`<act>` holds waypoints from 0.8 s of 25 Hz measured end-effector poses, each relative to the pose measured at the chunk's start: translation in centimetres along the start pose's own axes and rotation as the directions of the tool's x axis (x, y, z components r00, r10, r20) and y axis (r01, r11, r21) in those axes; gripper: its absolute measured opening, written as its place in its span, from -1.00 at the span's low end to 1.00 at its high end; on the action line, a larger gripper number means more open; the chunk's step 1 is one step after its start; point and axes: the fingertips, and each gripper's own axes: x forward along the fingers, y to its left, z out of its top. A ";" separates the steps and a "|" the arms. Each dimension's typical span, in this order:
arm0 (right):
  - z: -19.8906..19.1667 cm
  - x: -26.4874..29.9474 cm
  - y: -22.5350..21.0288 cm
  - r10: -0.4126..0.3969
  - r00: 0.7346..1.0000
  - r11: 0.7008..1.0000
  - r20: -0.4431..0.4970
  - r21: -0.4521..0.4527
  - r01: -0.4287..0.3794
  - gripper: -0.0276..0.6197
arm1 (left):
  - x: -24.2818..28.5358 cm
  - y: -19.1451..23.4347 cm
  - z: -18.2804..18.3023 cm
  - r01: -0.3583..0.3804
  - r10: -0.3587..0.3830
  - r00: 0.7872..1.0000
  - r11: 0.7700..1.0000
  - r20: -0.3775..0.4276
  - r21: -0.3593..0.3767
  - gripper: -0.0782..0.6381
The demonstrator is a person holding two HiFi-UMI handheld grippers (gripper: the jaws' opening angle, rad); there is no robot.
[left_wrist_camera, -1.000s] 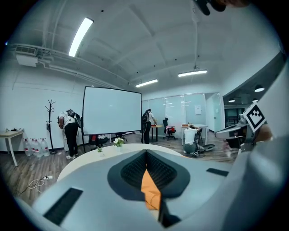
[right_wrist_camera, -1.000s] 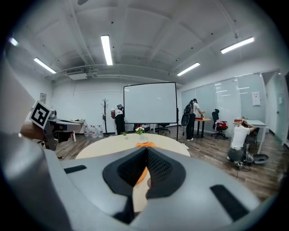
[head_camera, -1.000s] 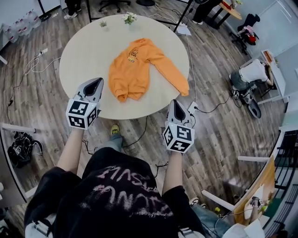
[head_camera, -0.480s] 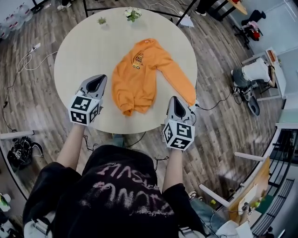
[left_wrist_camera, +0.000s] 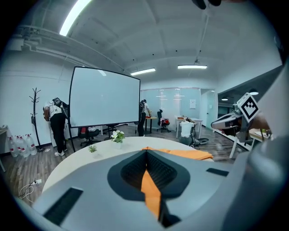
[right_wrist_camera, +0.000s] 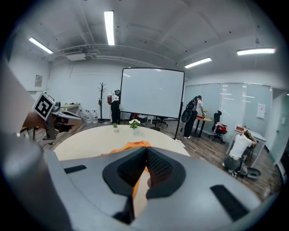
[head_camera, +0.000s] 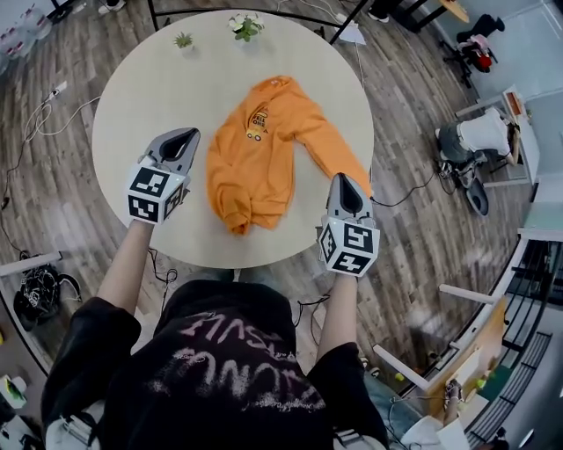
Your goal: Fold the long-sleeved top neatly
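An orange long-sleeved top lies rumpled on the round beige table, its chest print facing up. One sleeve runs right toward the table's edge; the other sleeve does not show. My left gripper is shut and empty over the table, left of the top's body. My right gripper is shut and empty at the table's near right edge, beside the sleeve's cuff. In the left gripper view the top lies beyond the closed jaws. The right gripper view shows the top ahead as well.
Two small potted plants stand at the table's far edge. A whiteboard on a stand is behind the table, with people standing near it. A seated person is at the right. Cables trail on the wooden floor.
Both grippers moved forward from in front of the table: the left is over the tabletop beside the top, the right at the edge by the sleeve cuff. Both stayed shut.
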 end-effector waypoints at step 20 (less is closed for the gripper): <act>-0.9 18.9 -3.0 0.271 0.953 0.937 -0.138 -0.190 -0.294 -0.69 | 14.8 1.0 -1.6 0.048 -0.033 0.980 0.996 -0.197 0.076 -0.73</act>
